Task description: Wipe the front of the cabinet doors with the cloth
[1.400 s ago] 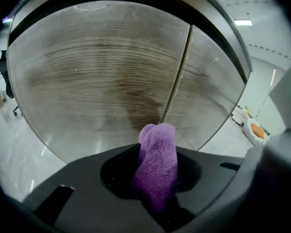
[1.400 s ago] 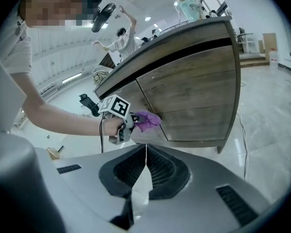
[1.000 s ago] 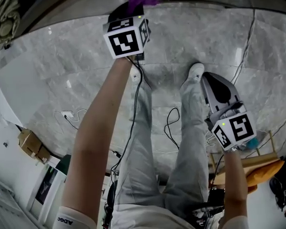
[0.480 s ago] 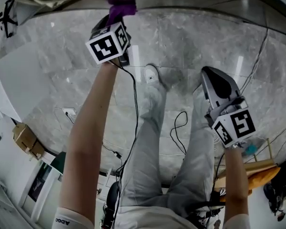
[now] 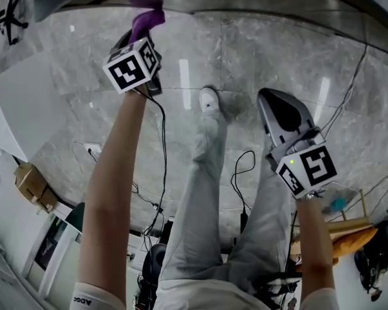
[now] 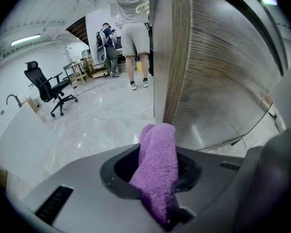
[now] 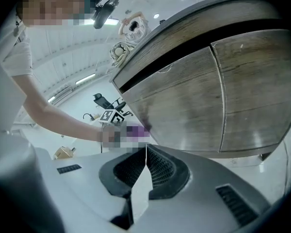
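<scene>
The left hand-held gripper point(image 6: 151, 181) is clenched on the purple cloth point(image 6: 159, 149), which stands up from between its jaws, its free end at the lower edge of the wooden cabinet door point(image 6: 218, 81). The right hand-held gripper point(image 7: 145, 165) is closed with nothing between its jaws, held lower and well apart from the cloth, above the marble floor point(image 5: 84, 108).

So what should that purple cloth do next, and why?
Probably slide right across the cabinet door. The left hand-held gripper is shut on the purple cloth, whose tip sits at the door's left edge, so nearly the whole wood front lies to its right.
</scene>
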### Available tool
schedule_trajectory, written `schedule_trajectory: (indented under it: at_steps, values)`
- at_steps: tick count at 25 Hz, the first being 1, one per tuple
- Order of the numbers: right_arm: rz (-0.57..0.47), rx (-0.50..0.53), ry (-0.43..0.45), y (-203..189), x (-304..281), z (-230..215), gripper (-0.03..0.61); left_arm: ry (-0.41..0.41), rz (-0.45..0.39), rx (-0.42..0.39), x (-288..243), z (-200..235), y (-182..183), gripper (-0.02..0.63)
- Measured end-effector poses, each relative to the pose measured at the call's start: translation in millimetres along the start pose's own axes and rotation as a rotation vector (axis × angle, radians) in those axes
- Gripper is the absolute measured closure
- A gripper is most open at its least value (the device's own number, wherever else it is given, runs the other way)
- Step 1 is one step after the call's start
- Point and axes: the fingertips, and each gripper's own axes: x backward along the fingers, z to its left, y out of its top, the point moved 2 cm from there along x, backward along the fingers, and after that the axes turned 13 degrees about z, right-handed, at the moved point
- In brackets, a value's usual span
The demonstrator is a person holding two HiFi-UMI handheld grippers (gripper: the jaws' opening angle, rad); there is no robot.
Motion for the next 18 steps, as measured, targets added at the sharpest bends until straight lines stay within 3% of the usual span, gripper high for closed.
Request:
schedule_trajectory:
  at_steps: [5, 12, 18]
  values:
    - [0.041, 0.035, 0.006, -17, 31, -24, 0.551, -0.027, 0.038, -0.026, 0, -59, -25, 0.522]
    - [0.056, -0.013, -0.065, -50, 103, -110, 0.552, -0.155, 0.099, -0.185, -31, -231, -47, 0.522]
    - [0.005, -0.093, -0.136, -64, 151, -167, 0.551, -0.243, 0.089, -0.291, -44, -351, -23, 0.522]
